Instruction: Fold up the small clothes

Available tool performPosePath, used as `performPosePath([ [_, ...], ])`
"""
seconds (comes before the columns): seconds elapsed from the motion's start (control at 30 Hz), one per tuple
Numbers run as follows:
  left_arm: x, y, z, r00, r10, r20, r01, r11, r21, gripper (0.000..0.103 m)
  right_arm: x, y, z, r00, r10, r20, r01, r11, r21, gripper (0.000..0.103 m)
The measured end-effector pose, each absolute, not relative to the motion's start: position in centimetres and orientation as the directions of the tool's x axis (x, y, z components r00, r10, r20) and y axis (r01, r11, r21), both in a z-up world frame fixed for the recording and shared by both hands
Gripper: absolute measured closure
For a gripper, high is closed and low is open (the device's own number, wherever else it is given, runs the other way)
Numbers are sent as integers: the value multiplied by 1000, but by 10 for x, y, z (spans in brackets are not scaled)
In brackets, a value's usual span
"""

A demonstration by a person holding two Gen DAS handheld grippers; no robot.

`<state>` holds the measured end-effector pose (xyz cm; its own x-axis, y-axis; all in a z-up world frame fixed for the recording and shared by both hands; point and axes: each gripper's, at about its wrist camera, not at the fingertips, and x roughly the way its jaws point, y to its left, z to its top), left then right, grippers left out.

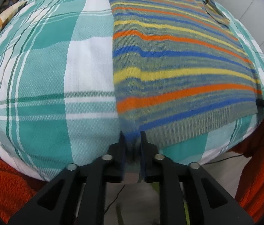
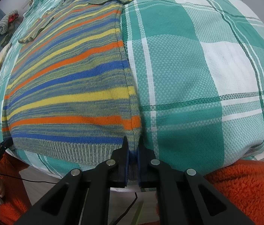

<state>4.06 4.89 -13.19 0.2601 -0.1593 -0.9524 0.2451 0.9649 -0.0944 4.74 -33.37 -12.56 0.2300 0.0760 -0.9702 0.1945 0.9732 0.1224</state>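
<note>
Black fingers of the left gripper [image 1: 132, 136] and right gripper [image 2: 132, 142] pinch the near hem corners of a soft, limp striped sweater [image 1: 178, 60] lying flat on the plaid-covered surface [image 1: 43, 75].

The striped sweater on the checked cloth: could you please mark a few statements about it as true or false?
1. The sweater lies spread flat on a teal and white checked cloth. True.
2. Both sleeves stretch straight out to the sides. False: both are folded in over the body.
3. The right gripper has the sweater's hem corner between its fingers. True.
4. The left gripper hovers over the collar. False: it is at the other hem corner, with knit between its fingers.
5. The sweater is plain grey. False: it has orange, blue and yellow stripes.
</note>
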Motion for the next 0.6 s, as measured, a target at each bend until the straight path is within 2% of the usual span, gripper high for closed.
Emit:
performPosePath([
  [0.03,38,49,-132,244,-139,-960,246,966,-77,62,47,-336,-125,225,84,-971,203,970,132,87],
  [0.07,34,51,-133,227,-118,-967,243,968,-61,52,46,-338,-125,218,98,-971,214,966,146,82],
  [0.1,30,54,-132,213,-91,-973,234,971,-40,39,45,-342,-124,207,113,-972,230,960,161,68],
  [0.13,26,59,-127,217,-78,-973,226,974,-28,38,42,-351,-122,195,133,-972,258,949,181,54],
  [0.17,21,66,-119,236,-79,-968,218,976,-27,38,40,-358,-117,194,139,-971,283,940,190,49],
  [0.2,17,73,-110,261,-82,-962,206,978,-28,38,37,-367,-110,204,135,-970,303,933,193,49],
  [0.3,12,101,-79,386,-72,-920,120,992,-27,21,40,-393,-75,255,43,-966,288,950,118,49],
  [0.43,22,131,-62,513,-39,-857,-19,998,-57,19,84,-395,-20,377,-179,-909,110,983,-148,48],
  [0.6,33,139,-72,512,15,-859,-101,994,-43,19,170,-353,-11,510,-32,-860,-203,967,-156,48],
])
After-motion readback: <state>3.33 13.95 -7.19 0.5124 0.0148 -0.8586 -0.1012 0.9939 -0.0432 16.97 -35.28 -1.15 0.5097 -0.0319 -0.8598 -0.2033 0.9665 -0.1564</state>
